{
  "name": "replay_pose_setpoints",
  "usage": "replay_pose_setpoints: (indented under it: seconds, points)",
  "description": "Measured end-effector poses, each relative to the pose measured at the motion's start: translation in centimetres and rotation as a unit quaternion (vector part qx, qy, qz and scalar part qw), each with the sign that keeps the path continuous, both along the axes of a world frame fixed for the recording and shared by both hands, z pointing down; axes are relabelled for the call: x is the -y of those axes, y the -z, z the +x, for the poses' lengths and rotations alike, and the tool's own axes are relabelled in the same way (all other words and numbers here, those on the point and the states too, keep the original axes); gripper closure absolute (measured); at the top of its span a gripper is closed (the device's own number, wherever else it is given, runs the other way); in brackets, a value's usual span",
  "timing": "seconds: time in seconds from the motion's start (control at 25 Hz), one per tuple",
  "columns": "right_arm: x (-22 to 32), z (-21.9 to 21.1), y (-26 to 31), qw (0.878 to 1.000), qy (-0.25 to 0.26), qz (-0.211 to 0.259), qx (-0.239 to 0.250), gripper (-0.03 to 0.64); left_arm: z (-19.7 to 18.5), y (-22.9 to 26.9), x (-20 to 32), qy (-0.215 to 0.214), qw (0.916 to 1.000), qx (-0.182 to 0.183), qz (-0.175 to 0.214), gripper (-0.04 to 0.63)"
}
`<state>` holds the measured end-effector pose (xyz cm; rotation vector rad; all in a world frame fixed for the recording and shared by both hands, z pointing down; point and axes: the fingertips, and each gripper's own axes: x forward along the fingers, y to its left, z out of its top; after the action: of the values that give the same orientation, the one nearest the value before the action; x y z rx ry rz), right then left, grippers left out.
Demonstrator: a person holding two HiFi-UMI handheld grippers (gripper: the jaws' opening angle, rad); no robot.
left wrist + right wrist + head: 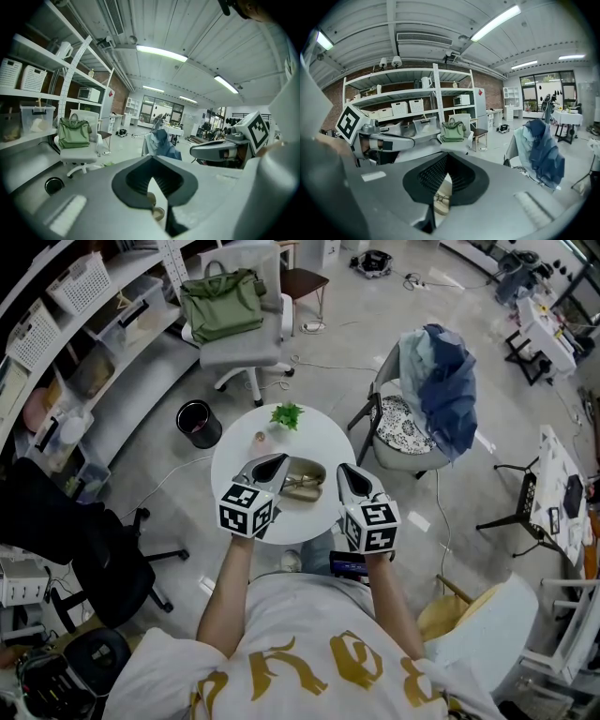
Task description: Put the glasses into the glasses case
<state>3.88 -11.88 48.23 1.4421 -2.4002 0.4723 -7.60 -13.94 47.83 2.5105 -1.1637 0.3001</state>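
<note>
On the round white desk (319, 432), the thin-rimmed glasses (300, 489) lie in the open olive glasses case (311, 468) between my left gripper (279, 461) and right gripper (343, 469), both closed and empty, so a clumsy nudge could skid the case or bend a temple.

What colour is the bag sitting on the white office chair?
Olive green. The soft handbag on the white swivel chair shows best in the head view.

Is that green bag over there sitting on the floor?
No, the green bag rests on the seat of the white office chair, up against its backrest.
</note>
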Motion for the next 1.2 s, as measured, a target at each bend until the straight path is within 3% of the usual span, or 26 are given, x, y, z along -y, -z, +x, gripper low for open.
replay_pose_setpoints:
  seconds: [1.2]
  points:
    - [-0.4, -0.2, -0.3, 1.000, 0.001, -0.003, -0.007, 0.601, -0.9, -1.0, 0.0, 0.005, 0.9999, 0.004, -0.008, 0.595]
